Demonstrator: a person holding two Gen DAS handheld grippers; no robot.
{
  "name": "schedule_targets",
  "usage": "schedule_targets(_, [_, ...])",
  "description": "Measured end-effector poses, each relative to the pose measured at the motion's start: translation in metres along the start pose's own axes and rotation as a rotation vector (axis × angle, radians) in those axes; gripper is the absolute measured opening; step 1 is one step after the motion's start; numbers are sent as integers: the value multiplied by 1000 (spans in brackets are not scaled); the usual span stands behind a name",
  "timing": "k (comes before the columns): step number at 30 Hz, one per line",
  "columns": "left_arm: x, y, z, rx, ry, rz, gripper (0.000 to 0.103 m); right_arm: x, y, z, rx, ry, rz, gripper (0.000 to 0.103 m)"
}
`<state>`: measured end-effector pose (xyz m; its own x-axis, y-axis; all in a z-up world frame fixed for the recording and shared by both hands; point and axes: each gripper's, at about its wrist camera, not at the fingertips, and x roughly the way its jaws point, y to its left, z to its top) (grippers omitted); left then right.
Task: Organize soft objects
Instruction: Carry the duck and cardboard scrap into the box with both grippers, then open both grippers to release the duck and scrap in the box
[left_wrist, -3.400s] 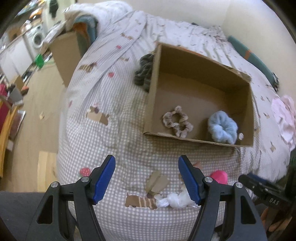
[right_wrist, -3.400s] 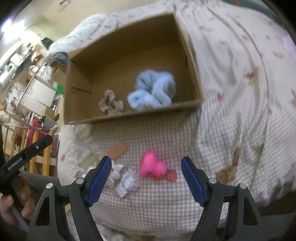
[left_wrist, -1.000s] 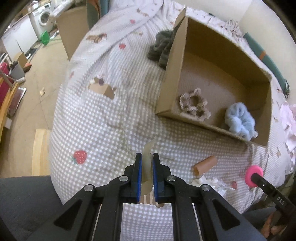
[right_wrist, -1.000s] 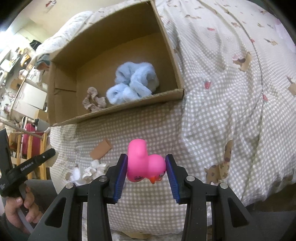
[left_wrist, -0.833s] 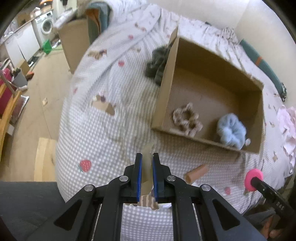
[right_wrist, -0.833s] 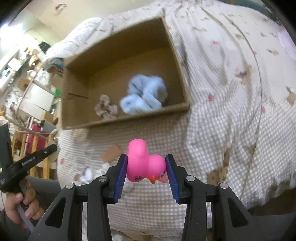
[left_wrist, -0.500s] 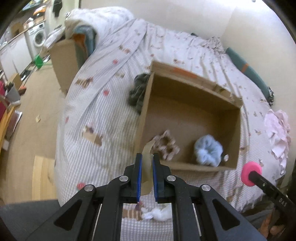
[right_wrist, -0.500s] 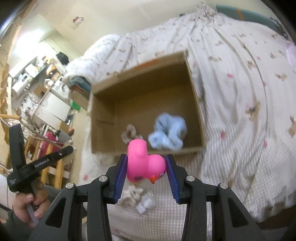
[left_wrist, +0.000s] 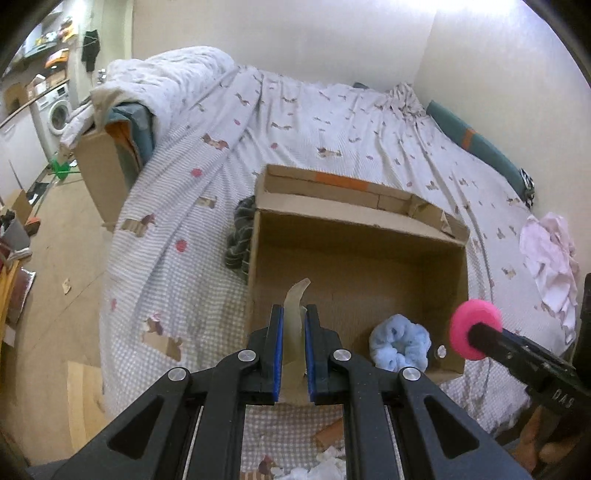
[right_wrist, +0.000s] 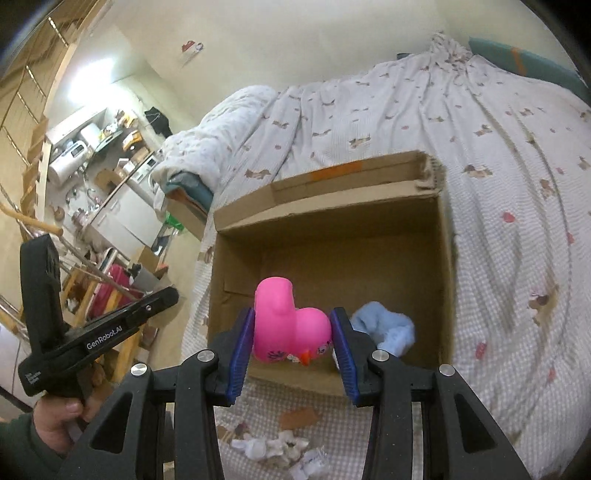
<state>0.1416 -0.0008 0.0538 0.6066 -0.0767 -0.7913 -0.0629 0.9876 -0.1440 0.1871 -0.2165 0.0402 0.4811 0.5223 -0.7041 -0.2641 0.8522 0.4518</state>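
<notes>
My left gripper (left_wrist: 294, 328) is shut on a thin pale beige strip (left_wrist: 295, 299) and holds it above the near wall of an open cardboard box (left_wrist: 354, 229) on the bed. My right gripper (right_wrist: 291, 332) is shut on a pink rubber duck (right_wrist: 288, 325), also over the box's near edge (right_wrist: 295, 380). A fluffy blue scrunchie (left_wrist: 400, 345) lies inside the box at the near right; it also shows in the right wrist view (right_wrist: 384, 328). The duck shows from the left wrist view (left_wrist: 474, 328) at the right.
White crumpled paper (right_wrist: 273, 446) and a small brown cardboard tube (right_wrist: 299, 417) lie on the checked bedcover in front of the box. A dark knitted item (left_wrist: 240, 236) lies left of the box. A pink cloth (left_wrist: 550, 258) lies at the right. A second box (left_wrist: 107, 166) stands at the bed's left.
Both grippers have shut on their objects, the left on the beige strip, the right on the pink duck, and have risen from the bedcover to above the box's near edge.
</notes>
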Motion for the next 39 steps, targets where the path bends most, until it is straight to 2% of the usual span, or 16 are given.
schedule_targets(3, [17,-7,-6,54,-5,-1,10,19,-6,-8,14,23,-8,44])
schedule_targets(6, [35,-15,-14,132,-11,34,10,39,-13,-17,19,74,-39,44])
schedule_targets(12, [63,-19,-20,109,58,23,10,61,-17,-21,-11,129,-77,44])
schedule_targets(22, [82,-16,-27,62,145,2,11,79,-19,-20,1,177,-86,44])
schedule_targets(31, [86,-12,-28,50,160,3,13,90,-26,-25,29,221,-89,44])
schedule_targets(39, [85,-18,-28,81,153,-1,15,89,-26,-24,29,209,-84,44])
